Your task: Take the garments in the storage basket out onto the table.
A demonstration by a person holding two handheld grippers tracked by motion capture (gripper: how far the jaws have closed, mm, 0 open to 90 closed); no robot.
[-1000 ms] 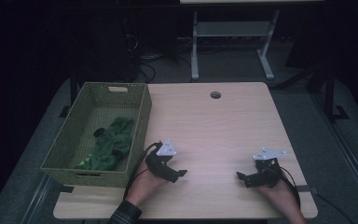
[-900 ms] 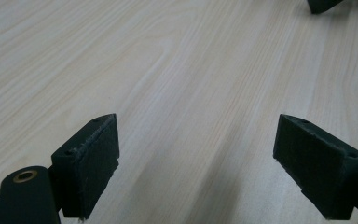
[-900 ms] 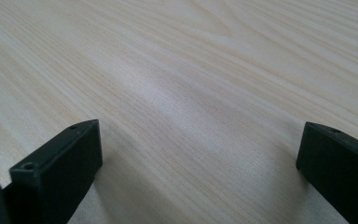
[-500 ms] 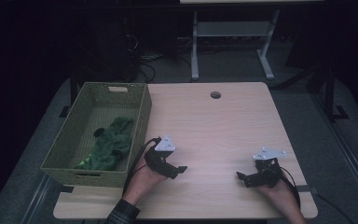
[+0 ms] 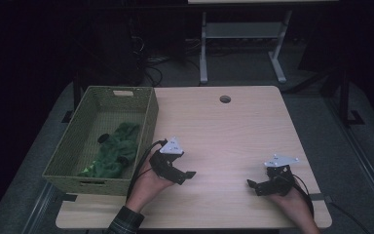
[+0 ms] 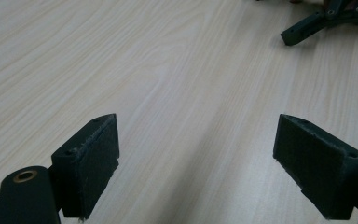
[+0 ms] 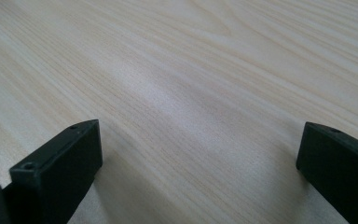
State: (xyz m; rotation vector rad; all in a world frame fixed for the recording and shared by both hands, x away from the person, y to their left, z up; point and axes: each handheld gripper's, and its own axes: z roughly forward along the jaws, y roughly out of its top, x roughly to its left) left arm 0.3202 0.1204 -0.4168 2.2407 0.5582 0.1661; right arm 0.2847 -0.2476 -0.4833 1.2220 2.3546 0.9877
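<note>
The left claw [image 5: 187,174] rests low over the bare wooden worktop [image 5: 233,131], jaws spread wide with nothing between them. The right claw [image 5: 253,185] sits well apart, likewise gaping and empty. Just left of the left claw, a green woven basket [image 5: 148,117] holds crumpled green cloth [image 5: 119,151].

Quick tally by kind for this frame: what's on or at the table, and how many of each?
Grippers: 2, the left gripper and the right gripper, both open and empty
Wicker basket: 1
Green cloth in the basket: 1
Total: 4
</note>
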